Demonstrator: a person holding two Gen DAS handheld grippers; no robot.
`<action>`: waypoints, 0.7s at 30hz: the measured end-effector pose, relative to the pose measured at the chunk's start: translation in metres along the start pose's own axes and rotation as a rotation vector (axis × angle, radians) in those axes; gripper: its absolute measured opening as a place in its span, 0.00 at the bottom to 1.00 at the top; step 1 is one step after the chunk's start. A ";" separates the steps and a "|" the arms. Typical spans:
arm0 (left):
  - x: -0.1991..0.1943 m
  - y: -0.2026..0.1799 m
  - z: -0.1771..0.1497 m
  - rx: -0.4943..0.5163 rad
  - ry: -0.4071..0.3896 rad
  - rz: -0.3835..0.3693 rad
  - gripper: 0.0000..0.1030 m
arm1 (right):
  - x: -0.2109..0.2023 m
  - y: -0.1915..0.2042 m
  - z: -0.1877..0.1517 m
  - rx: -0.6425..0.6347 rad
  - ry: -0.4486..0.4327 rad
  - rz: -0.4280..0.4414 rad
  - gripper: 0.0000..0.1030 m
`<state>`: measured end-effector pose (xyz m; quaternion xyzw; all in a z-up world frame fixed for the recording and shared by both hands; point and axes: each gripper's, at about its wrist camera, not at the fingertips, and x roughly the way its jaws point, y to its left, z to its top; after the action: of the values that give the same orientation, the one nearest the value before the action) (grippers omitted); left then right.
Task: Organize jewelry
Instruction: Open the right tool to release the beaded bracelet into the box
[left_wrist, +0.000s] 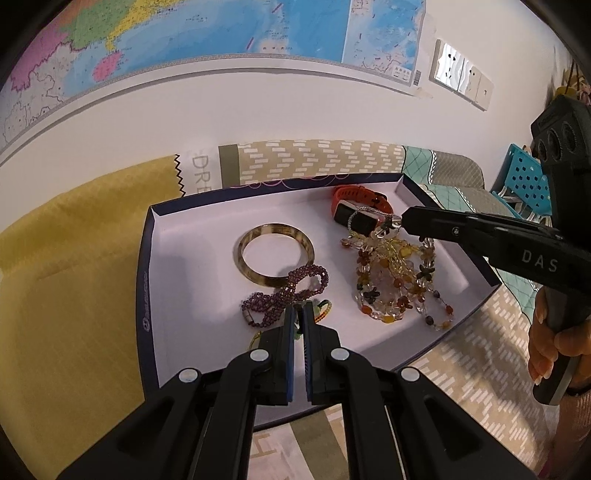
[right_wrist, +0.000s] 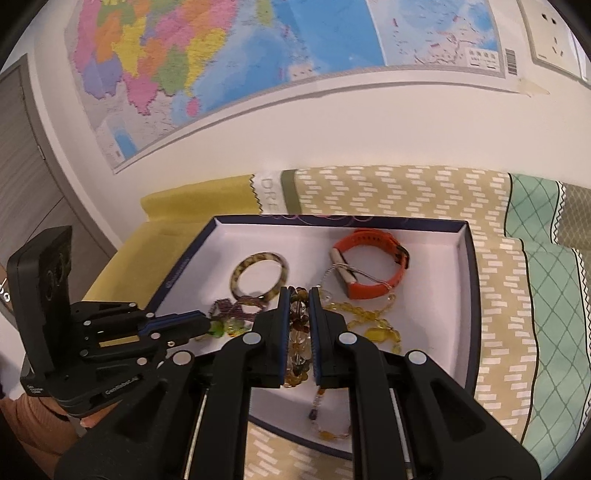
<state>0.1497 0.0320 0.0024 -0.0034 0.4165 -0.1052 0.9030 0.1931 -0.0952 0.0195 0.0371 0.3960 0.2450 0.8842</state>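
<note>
The left wrist view shows the right tongs (left_wrist: 400, 221) from the side, reaching into the box (left_wrist: 147, 266) and lifting a mixed bead strand (left_wrist: 391, 273). The right wrist view shows what that view hides: amber and clear beads sit between the two blue pads, so the right tongs (right_wrist: 299, 295) are clamped on the mixed bead strand (right_wrist: 297, 343). In the same way, the right wrist view shows the left tongs (right_wrist: 207, 325) from the side with a green bead piece (right_wrist: 218, 328) at the tip. In their own view the left tongs (left_wrist: 298, 308) stand nearly together on the green bead piece (left_wrist: 310, 308), which is mostly hidden.

The box is a shallow lid with a white inside and dark blue walls, and it lies on a patterned bed cover (left_wrist: 317, 158). Inside it are a mottled bangle (left_wrist: 275, 254) lying flat near the middle, a purple bead strand (left_wrist: 284, 295) that lies over the near edge of the bangle, and an orange watch (left_wrist: 360, 206) in the far right corner. A thin silver chain (right_wrist: 354, 275) lies across the watch.

The letters "DAS" can be read on the right tool (left_wrist: 535, 258), and "DRE" on a white strip of the bedding (left_wrist: 201, 173). The small white print on the box wall is too small to read. A coloured map (right_wrist: 221, 55) hangs on the wall.
</note>
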 end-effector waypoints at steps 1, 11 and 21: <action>0.000 0.000 0.000 0.001 0.000 0.002 0.03 | 0.001 -0.001 0.000 0.001 0.001 -0.003 0.10; 0.000 0.004 0.001 -0.010 -0.010 0.038 0.17 | 0.013 -0.014 -0.007 0.026 0.027 -0.053 0.13; -0.003 0.008 -0.001 -0.032 -0.021 0.092 0.24 | 0.002 -0.011 -0.015 0.022 0.005 -0.078 0.26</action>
<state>0.1480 0.0403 0.0032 0.0002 0.4084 -0.0568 0.9110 0.1882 -0.1058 0.0054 0.0308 0.4021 0.2059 0.8916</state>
